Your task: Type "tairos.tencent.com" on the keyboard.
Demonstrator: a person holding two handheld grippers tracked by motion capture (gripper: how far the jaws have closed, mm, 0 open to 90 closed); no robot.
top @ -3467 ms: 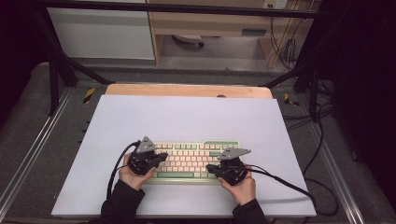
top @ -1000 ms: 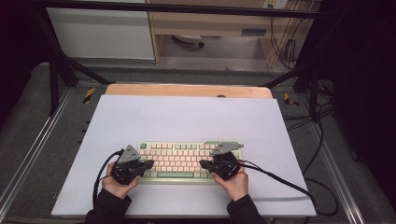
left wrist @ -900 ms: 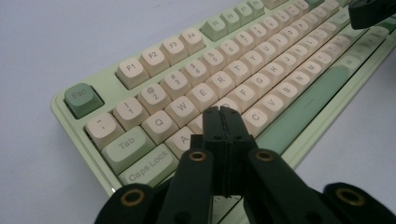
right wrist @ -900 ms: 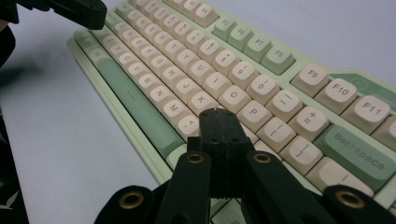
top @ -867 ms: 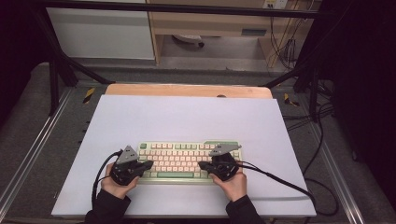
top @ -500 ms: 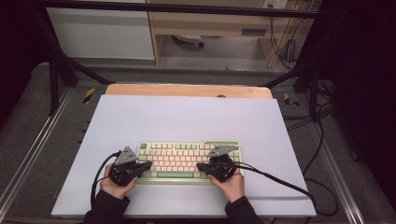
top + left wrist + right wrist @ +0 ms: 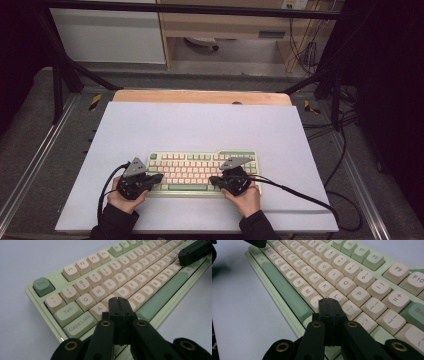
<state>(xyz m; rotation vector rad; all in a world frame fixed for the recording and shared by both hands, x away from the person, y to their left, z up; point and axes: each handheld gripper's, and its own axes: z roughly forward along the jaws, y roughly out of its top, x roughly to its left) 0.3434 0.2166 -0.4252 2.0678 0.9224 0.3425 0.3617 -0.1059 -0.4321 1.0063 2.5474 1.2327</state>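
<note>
Left gripper [image 7: 119,301] jaws pressed together, holding nothing, tips over the keyboard [image 7: 140,277] near A. Right gripper [image 7: 329,302] likewise closed, empty, tips near the period key.

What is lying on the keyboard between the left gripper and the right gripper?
In the high view, only bare keys of the keyboard lie between the left gripper and the right gripper.

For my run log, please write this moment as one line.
left gripper: shut, over the S key | right gripper: shut, near the L key | keyboard: flat on the white table
</note>
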